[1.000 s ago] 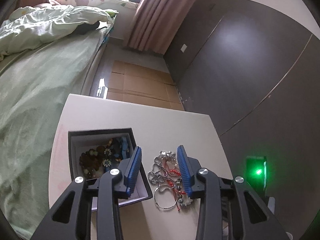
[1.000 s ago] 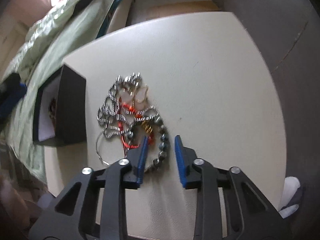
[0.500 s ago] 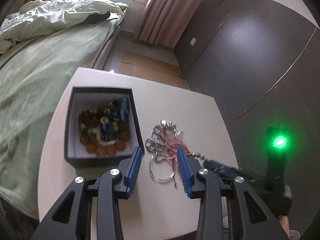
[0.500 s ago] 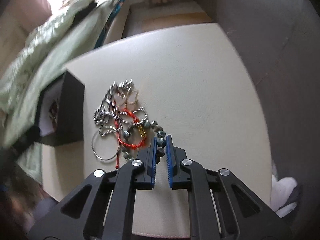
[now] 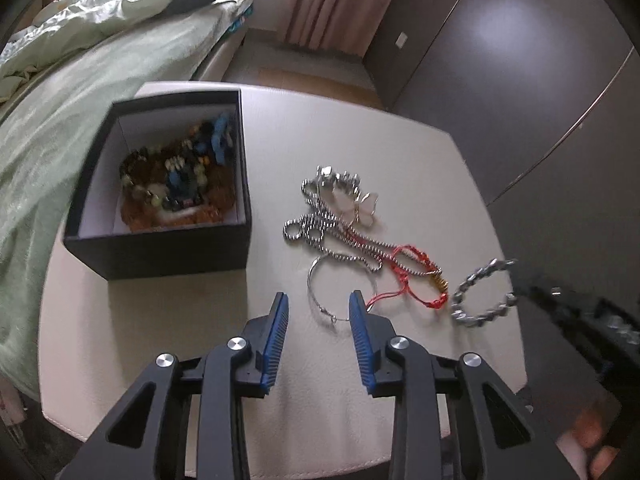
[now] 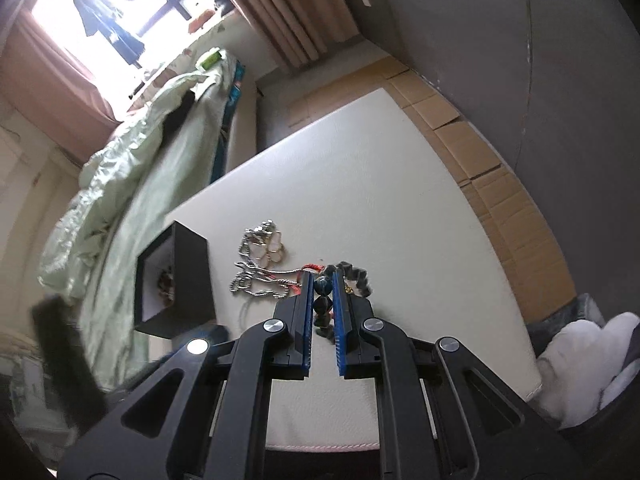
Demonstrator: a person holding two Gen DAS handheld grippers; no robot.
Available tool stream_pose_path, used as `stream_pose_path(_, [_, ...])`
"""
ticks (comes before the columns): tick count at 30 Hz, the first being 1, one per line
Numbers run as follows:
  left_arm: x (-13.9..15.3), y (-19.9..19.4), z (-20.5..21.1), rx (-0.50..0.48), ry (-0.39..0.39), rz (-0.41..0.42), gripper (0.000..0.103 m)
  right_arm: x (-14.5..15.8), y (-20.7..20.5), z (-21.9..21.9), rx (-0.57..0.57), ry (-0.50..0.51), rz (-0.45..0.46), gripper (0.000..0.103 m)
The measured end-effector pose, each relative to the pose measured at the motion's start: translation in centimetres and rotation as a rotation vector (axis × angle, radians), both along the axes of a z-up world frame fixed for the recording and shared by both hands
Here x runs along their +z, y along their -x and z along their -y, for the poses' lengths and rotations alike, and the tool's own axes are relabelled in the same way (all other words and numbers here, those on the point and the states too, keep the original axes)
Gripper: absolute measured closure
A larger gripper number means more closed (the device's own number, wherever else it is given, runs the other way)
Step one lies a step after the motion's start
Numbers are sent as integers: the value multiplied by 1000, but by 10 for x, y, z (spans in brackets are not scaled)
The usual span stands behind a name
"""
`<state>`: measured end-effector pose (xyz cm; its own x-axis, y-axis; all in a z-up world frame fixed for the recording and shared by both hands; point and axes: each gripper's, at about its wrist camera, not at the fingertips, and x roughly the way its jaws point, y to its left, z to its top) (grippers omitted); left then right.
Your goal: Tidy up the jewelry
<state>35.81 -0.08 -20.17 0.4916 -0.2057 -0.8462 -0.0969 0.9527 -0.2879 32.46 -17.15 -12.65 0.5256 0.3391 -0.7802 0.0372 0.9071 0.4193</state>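
We take the black box on the white table as our landmark. It sits open, full of brown, blue and green beaded pieces.

Our right gripper has its blue pads nearly closed, pinching the dark bead bracelet. A few beads sit between the pads, and the rest of the loop curls out past the tips. From the left wrist view, that bracelet sits to the right of the box, well apart from it, beyond the rest of the jewelry. It looks lifted off the table, but blur stops us from confirming that.

Our left gripper is wide open and holds nothing. It hovers in front of the box, just off its right front corner. The thin silver hoop lies partly between the pads.

The loose pile lies on the table to the right of the box, near it but not touching:
- silver bead chain, tangled, closest to the box
- pale butterfly-shaped charm, at the far side of the chain
- red cord bracelet, with a small gold piece, on the side of the chain away from the box

Left of the box, off the table edge, is the bed with a green cover. Beyond the box are the pink curtain and a dark wall.
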Motion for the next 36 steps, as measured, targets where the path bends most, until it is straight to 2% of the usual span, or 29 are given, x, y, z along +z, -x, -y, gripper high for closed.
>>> stream_pose_path(6, [-12,-6,8,5,-26,-20,74,13,11,4,12,-51,70,93])
stream_pose_path(11, [-20,-18,10,27,-50,-42,82,17,14,2,0,-83,93,93])
stream_pose_path(14, [-20,-21,14,30,-101,-44,88,22,17,-1,4,-77,108,93])
stream_pose_path(16, [-20,-22,17,33,-150,-49,99,23,18,-2,8,-66,117,93])
stream_pose_path(18, [-21,-22,16,31,-169,-52,103,24,19,-2,8,-60,120,93])
stream_pose_path(23, [-20,-22,7,11,-111,-65,103,23,18,2,4,-73,116,93])
stream_pose_path(29, [14,-3,-6,12,-62,26,103,26,23,0,17,-82,135,93])
stream_pose_path(33, [39,6,-19,28,-30,81,103,32,29,-3,25,-122,161,93])
stream_pose_path(36, [55,10,-30,42,-31,129,103,40,35,-14,37,-134,188,93])
